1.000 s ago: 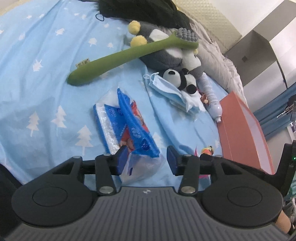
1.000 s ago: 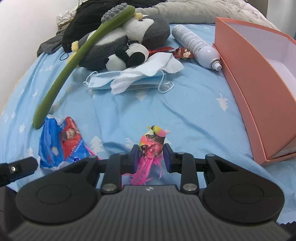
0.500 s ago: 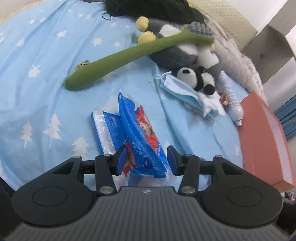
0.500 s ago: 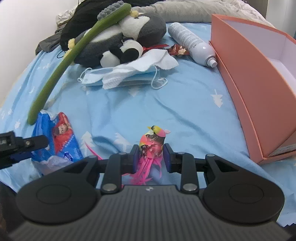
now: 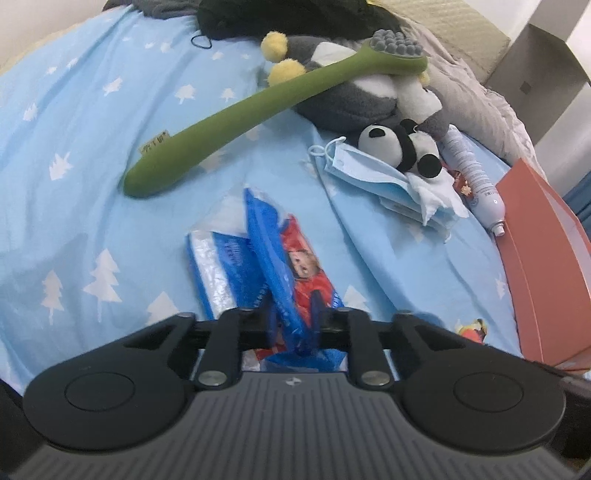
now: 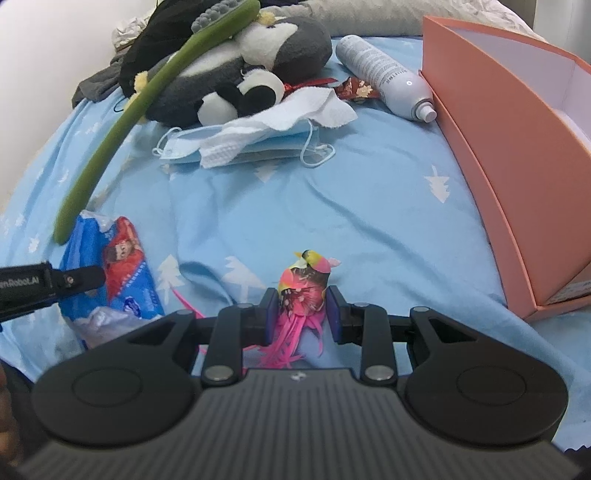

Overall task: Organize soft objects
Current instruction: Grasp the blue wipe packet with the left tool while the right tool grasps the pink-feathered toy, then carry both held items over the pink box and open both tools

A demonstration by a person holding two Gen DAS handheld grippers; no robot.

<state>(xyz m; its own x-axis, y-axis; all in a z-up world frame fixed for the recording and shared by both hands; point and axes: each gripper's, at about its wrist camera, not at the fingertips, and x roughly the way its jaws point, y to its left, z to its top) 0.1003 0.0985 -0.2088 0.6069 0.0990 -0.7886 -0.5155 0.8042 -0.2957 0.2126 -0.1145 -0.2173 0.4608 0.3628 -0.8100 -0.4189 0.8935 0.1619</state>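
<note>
Tissue packet (image 5: 295,273), blue and red with a cartoon face, lies nearest of all on the light blue bedsheet (image 5: 92,155), well to the left of the orange box (image 6: 517,155). The left gripper (image 5: 293,325) has just been closing, and its jaws now stand narrow, pinching the packet's raised plastic fold between them. The right gripper (image 6: 301,308) sits closer to the box, clamped on a small pink feathered toy (image 6: 304,291) whose streamers trail back under the fingers.

Farther up the sheet from the box's near corner lie blue face masks (image 6: 236,151) with a white tissue (image 6: 280,122) draped over them. Just beside the box's long wall rests a white spray can (image 6: 384,74), with a small red wrapper (image 6: 354,88) next to it. Beyond the masks sits a little panda plush (image 5: 399,147), leaning on a larger grey and white plush (image 6: 258,48), and a long green brush-shaped plush (image 5: 258,107) lies across that one, its tail reaching down toward the packet. Dark clothing (image 5: 280,14) is heaped farthest away.

Judging by the layout, sorting has barely begun: what shows of the box's inside looks empty, two items are in hand, and the plushes, masks and tissue all remain loose on the bed.
</note>
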